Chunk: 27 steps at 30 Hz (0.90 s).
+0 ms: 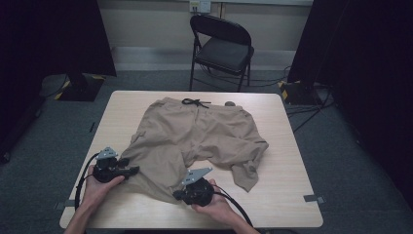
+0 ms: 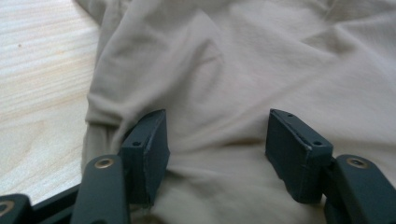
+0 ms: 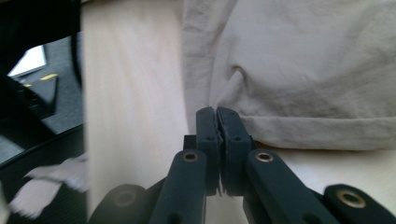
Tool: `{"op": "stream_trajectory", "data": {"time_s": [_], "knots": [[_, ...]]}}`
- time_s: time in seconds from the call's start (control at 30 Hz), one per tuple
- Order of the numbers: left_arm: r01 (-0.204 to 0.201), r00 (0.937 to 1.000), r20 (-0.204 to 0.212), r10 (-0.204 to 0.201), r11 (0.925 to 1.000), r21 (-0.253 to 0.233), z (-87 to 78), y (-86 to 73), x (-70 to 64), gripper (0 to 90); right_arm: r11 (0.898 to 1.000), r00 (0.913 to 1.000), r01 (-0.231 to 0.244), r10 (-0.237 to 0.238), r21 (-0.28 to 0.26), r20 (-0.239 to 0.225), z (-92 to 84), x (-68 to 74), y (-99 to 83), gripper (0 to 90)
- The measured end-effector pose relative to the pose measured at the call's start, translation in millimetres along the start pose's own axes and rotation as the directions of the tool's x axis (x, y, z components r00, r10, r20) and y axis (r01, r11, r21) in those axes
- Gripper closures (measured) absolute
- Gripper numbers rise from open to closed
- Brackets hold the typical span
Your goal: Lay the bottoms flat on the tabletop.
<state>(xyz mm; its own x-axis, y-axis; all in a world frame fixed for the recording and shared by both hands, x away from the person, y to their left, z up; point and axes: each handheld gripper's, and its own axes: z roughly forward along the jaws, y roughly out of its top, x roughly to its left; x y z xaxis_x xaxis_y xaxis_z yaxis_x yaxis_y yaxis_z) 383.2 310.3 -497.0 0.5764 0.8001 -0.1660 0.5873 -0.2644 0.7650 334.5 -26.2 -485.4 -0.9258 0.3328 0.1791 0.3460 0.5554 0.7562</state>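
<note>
A light wooden table [image 1: 287, 161] stood on dark grey carpet [image 1: 360, 190] in a dim room. Behind it a black folding chair [image 1: 221, 48] faced a pale wall [image 1: 146, 24], flanked by black curtains [image 1: 48, 34], with cables [image 1: 307, 109] trailing across the floor.

The shorts [image 1: 195, 134] are showing soft, matt, creased tan cloth; the table [image 1: 287, 161] is showing smooth pale wood grain; the left gripper [image 2: 217, 140] is looking matt black plastic.

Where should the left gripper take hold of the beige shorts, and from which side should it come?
Best at the hem of the near leg of the shorts, at its left corner, coming in low from the table's left edge. The left gripper already has open jaws over loose cloth there, while the right gripper is shut at the same hem.
</note>
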Motion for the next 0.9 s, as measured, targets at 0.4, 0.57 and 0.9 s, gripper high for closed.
{"op": "stream_trajectory", "data": {"time_s": [0.4, 0.57, 0.9], "knots": [[-0.019, 0.9994, 0.027, 0.020, 0.9998, -0.009, 0.8, 3.8, -5.8, 52.9, 0.997, 0.9998, -0.021, 0.022, -0.068, 0.005, -18.7, 0.3, 5.8, 62.7], [-0.043, 0.9980, 0.048, 0.042, 0.9989, 0.020, 3.5, -1.6, -15.9, 54.5, 0.994, 0.9949, -0.043, 0.052, -0.105, 0.086, -13.6, -27.6, 23.6, 60.1], [-0.115, 0.9908, 0.077, 0.111, 0.9926, 0.041, -18.3, -22.5, -37.2, 51.6, 0.998, 0.9849, -0.053, 0.056, -0.023, 0.164, 14.8, -49.2, 27.5, 54.9]]}}
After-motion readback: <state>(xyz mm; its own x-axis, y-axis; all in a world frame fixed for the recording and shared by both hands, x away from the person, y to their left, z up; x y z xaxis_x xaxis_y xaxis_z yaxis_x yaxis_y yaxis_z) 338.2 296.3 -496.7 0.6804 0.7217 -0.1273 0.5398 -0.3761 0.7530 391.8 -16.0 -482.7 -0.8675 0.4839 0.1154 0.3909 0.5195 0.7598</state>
